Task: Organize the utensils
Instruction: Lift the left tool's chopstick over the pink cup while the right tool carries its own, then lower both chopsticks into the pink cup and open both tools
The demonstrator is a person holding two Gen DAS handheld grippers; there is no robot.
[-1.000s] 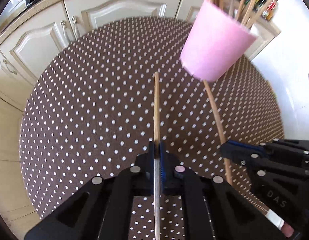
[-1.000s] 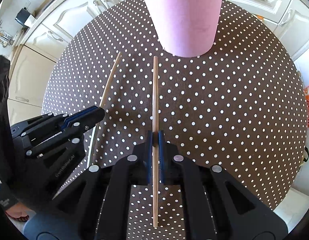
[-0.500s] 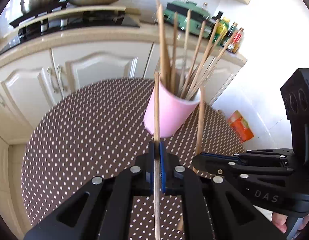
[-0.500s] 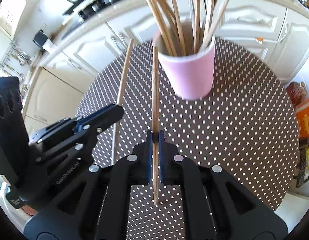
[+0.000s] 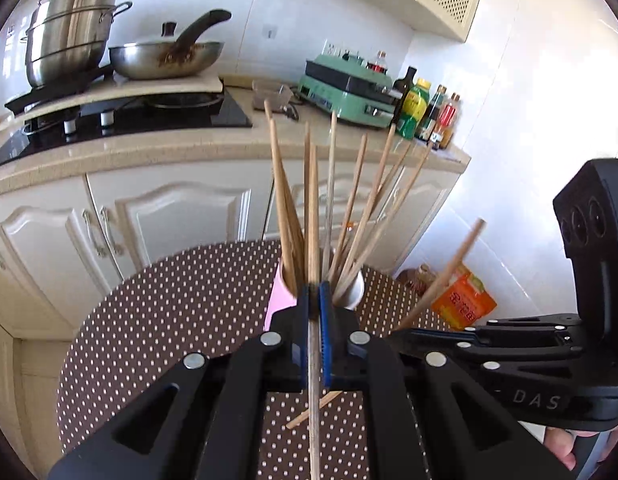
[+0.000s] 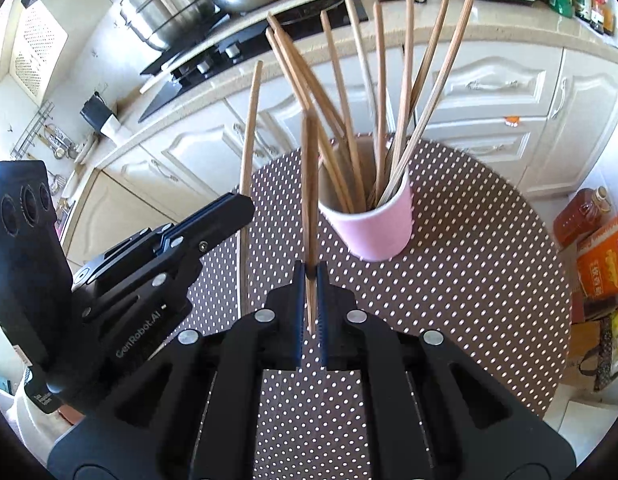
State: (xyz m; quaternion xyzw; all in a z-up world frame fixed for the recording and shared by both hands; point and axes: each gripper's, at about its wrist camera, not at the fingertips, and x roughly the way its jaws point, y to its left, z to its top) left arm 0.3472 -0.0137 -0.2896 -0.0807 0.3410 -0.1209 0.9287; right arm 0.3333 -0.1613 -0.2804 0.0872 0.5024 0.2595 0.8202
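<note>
The left gripper (image 5: pixel 316 300) was clamped tight on one wooden chopstick (image 5: pixel 313 216), and the right gripper (image 6: pixel 309 280) pinched a second chopstick (image 6: pixel 309 184) the same way, both sticks raised off the polka-dot table (image 6: pixel 469 280). Just beyond the fingertips stood a pink cup (image 6: pixel 373 224) on that table, holding a loose fan of about ten chopsticks (image 6: pixel 405 80) leaning against its rim.

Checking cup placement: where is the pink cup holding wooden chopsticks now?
In the right wrist view, the pink cup stands on the dotted round table, just right of centre.
</note>
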